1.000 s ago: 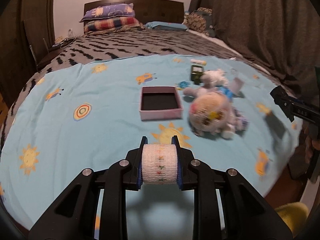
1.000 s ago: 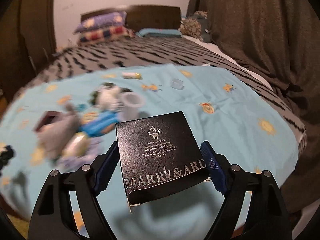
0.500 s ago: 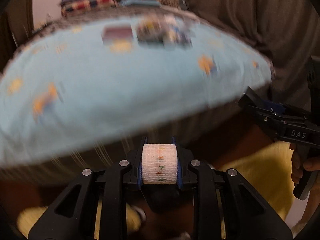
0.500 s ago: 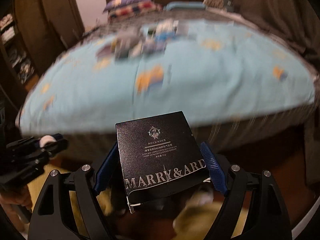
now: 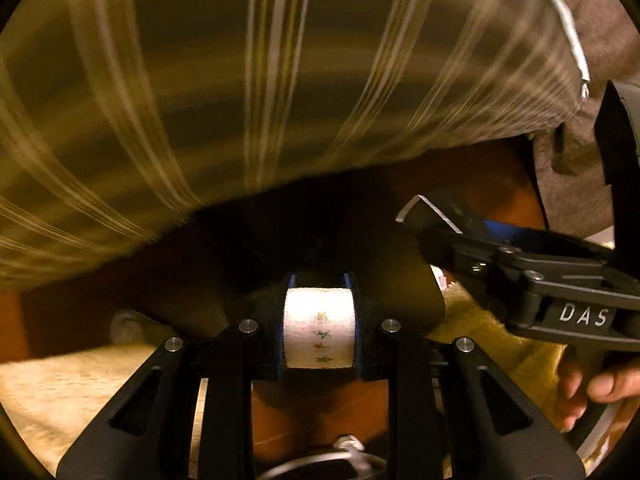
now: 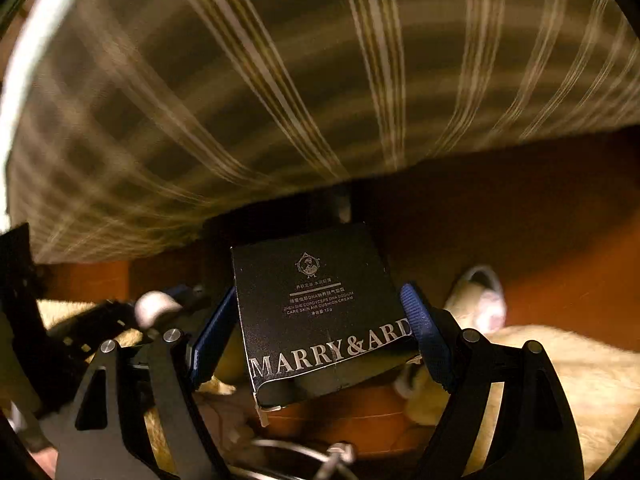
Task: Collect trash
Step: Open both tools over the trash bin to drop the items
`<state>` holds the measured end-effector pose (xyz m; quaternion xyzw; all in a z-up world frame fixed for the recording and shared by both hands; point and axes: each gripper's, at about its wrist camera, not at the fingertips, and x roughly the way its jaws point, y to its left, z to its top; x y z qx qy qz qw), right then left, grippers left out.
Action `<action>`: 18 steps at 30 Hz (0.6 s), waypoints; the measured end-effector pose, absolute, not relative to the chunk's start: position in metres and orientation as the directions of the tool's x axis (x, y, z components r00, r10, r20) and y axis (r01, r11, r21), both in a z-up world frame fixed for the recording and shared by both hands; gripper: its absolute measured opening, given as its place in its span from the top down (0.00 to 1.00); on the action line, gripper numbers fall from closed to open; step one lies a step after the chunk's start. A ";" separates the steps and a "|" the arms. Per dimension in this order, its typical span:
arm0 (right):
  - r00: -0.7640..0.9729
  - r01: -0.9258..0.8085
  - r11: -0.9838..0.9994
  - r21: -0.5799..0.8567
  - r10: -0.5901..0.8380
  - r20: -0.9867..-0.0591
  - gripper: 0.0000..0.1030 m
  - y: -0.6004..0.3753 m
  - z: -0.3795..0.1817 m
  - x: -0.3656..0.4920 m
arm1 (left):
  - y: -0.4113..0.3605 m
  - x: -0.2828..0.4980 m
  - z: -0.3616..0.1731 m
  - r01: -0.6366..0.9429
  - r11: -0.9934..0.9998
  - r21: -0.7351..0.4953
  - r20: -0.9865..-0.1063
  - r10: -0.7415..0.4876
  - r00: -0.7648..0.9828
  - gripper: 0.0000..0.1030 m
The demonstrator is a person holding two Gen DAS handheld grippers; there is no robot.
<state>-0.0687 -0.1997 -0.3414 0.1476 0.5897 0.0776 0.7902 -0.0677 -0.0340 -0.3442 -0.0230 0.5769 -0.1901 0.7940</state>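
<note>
**Both grippers loaded, low beside the bed**

On the left, our left gripper (image 5: 319,334) pinches a small white tape roll (image 5: 319,332) by its two flat faces, so its axis runs left to right. We judge it light and slightly squashy; that hold suits it. On the right, our right gripper (image 6: 320,344) clamps a flat black carton (image 6: 320,312) by its side edges, printed face up, long axis pointing away from us, open torn end nearest. We judge it light, thin and easily crushed. Blurred striped bedding (image 6: 280,80) fills the far view.
</note>
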 end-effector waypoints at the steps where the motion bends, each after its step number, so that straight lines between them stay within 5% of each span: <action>1: 0.282 0.059 0.941 0.332 0.304 -0.910 0.20 -0.199 -0.348 -0.066 | -0.036 -0.065 -0.355 0.272 0.925 -0.264 -0.911 -0.331 0.244 0.78; 8: 0.219 0.094 0.939 0.329 0.303 -0.927 0.20 -0.195 -0.386 -0.050 | -0.038 -0.055 -0.399 0.246 0.927 -0.282 -0.925 -0.331 0.186 0.77; 12: 0.215 0.068 0.951 0.302 0.282 -0.935 0.20 -0.183 -0.393 -0.044 | -0.037 -0.056 -0.404 0.246 0.930 -0.275 -0.927 -0.324 0.190 0.52; 18: 0.215 0.057 0.957 0.285 0.267 -0.940 0.19 -0.180 -0.398 -0.037 | -0.030 -0.066 -0.384 0.258 0.938 -0.232 -0.926 -0.294 0.236 0.36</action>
